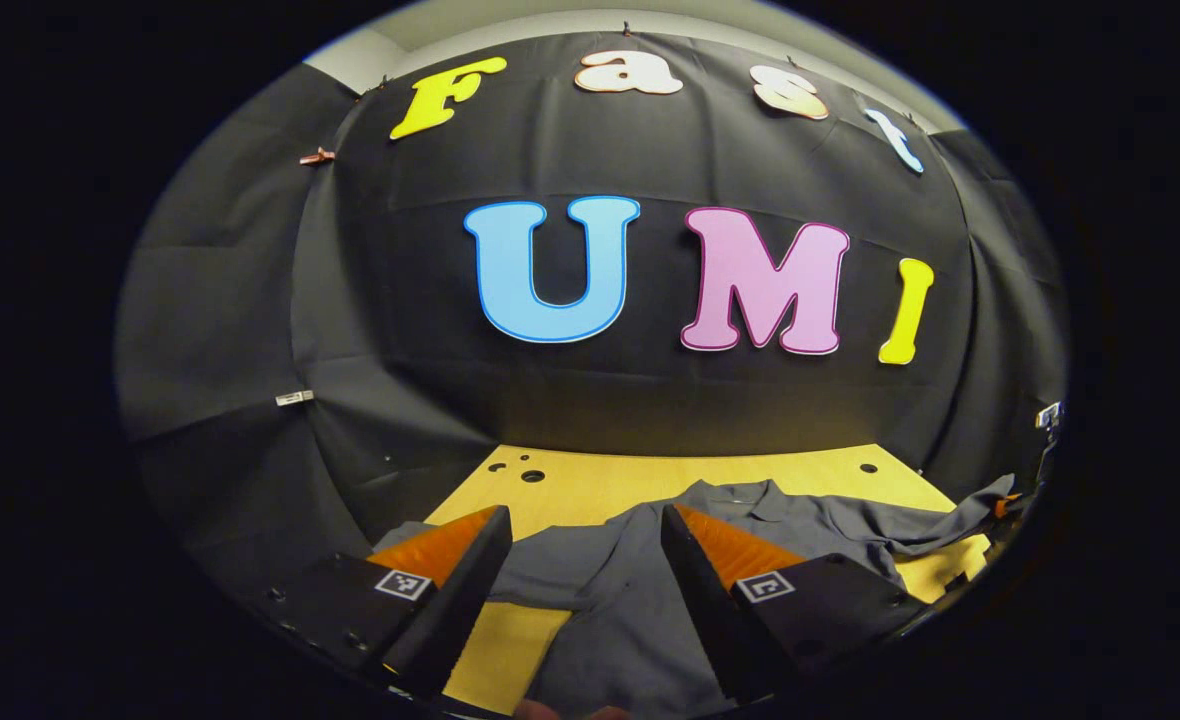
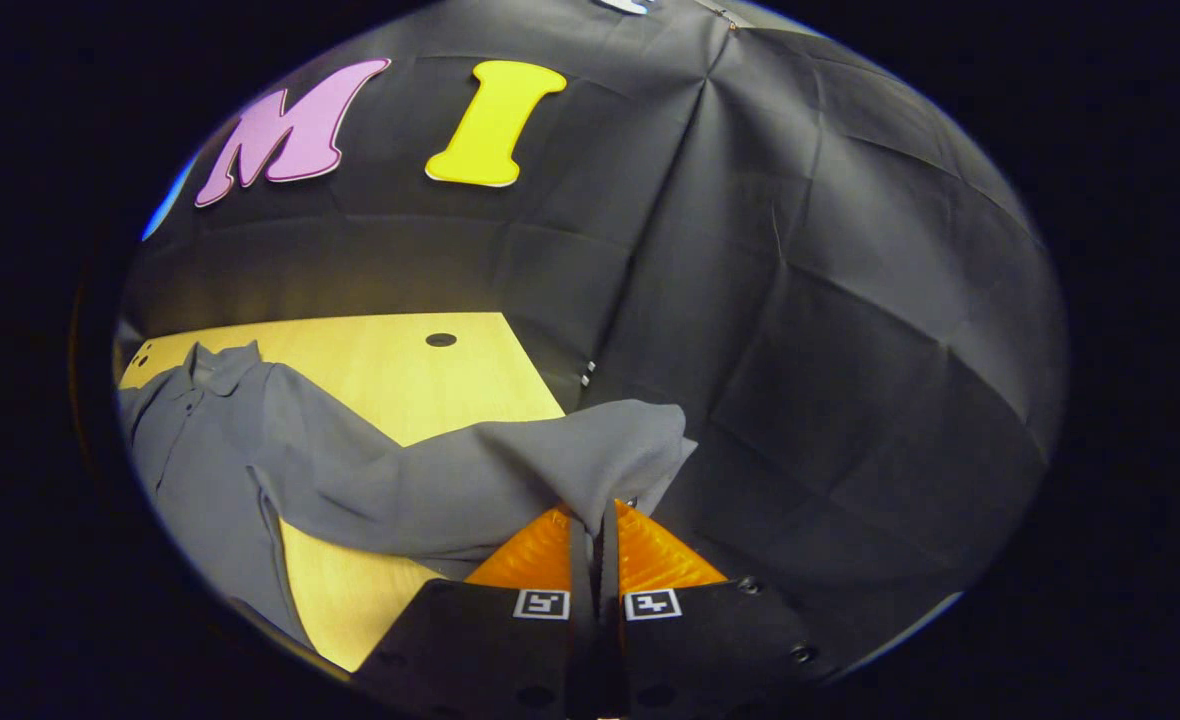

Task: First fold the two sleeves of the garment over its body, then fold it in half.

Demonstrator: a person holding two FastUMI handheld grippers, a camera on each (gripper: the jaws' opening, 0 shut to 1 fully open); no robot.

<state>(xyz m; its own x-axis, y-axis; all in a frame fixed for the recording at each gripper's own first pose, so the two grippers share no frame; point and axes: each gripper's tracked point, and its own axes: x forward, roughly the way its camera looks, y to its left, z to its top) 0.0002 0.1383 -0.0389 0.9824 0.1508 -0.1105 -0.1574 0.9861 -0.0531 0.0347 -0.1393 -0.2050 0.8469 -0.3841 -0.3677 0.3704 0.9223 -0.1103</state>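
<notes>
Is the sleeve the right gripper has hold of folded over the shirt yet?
Not yet. The right gripper is shut on the sleeve, lifted and stretched out sideways past the table edge, away from the shirt body.

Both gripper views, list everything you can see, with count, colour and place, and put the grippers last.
Garment: one, grey collared shirt, lying on the table, collar toward the wall.
Right sleeve: one, grey, lifted off the table edge, its cuff pinched.
Left sleeve: one, grey, flat on the table between open fingers.
Table: one, yellow wood with small round holes, against the wall.
Booth wall: black creased cloth behind and beside the table.
Left gripper: one, fingers apart, over the left sleeve.
Right gripper: one, fingers shut on the right sleeve's cuff.
</notes>
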